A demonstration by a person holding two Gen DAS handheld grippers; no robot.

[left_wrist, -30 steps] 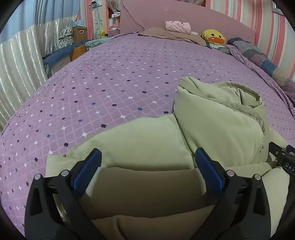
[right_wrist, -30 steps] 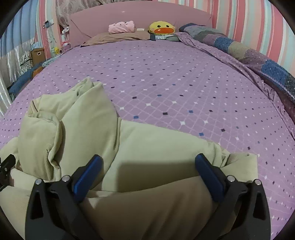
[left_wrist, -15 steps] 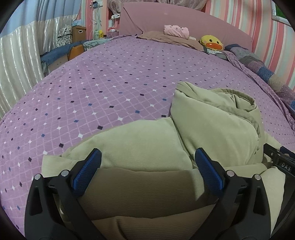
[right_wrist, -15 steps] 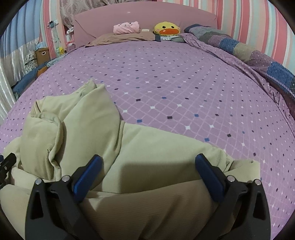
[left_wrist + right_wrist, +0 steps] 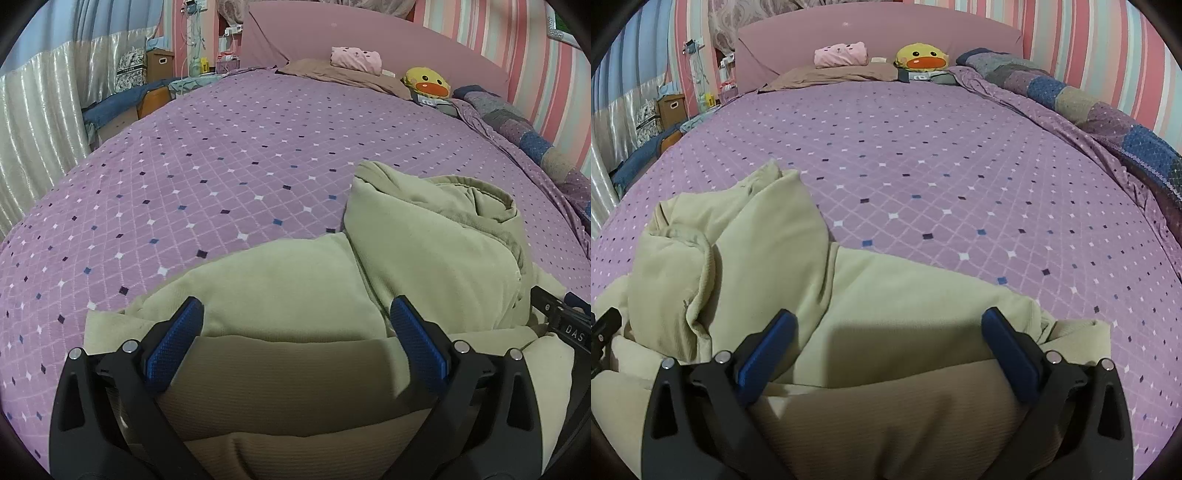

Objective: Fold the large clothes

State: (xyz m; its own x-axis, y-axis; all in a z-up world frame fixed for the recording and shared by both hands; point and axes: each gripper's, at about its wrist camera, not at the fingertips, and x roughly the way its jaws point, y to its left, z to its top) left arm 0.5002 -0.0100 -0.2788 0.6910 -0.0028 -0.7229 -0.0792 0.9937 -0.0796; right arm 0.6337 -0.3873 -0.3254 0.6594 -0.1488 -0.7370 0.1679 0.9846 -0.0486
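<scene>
My left gripper point(image 5: 295, 343) and right gripper point(image 5: 888, 350) hover with fingers spread wide over the beige garment point(image 5: 288, 291) on the bed point(image 5: 221, 166).

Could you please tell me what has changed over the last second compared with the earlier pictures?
Very little: both cameras drifted slightly, so the beige garment sits a touch lower in both views. Nothing was taken hold of or let go. The left gripper and right gripper stay open over it, and its bunched shape on the purple bedspread is unchanged.
</scene>
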